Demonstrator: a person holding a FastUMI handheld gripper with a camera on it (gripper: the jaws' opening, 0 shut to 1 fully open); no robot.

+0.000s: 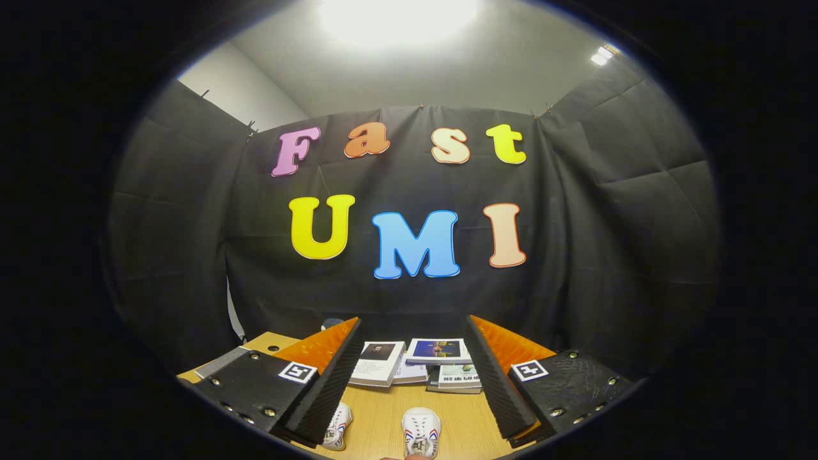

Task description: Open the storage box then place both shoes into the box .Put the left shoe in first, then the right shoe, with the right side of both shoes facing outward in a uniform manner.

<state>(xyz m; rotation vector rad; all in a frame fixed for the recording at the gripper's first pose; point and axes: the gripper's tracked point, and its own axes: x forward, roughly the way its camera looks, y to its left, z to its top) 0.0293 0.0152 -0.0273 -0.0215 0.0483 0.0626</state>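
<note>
Hovering claw (412,377) (fingers apart, empty) above shoes (421,432) w/ books (441,351) beyond

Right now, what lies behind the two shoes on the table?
Books lie in a row beyond the shoes, between the open gripper's fingers. The fingers cover the row's ends and part of the left shoe.

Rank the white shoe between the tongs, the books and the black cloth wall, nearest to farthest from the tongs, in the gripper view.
The tongs are open, holding nothing.
1. White shoe: on the wooden table, low between the fingers.
2. Books: farther along the table, beyond the shoe.
3. Black cloth wall: behind the table, farthest.
</note>
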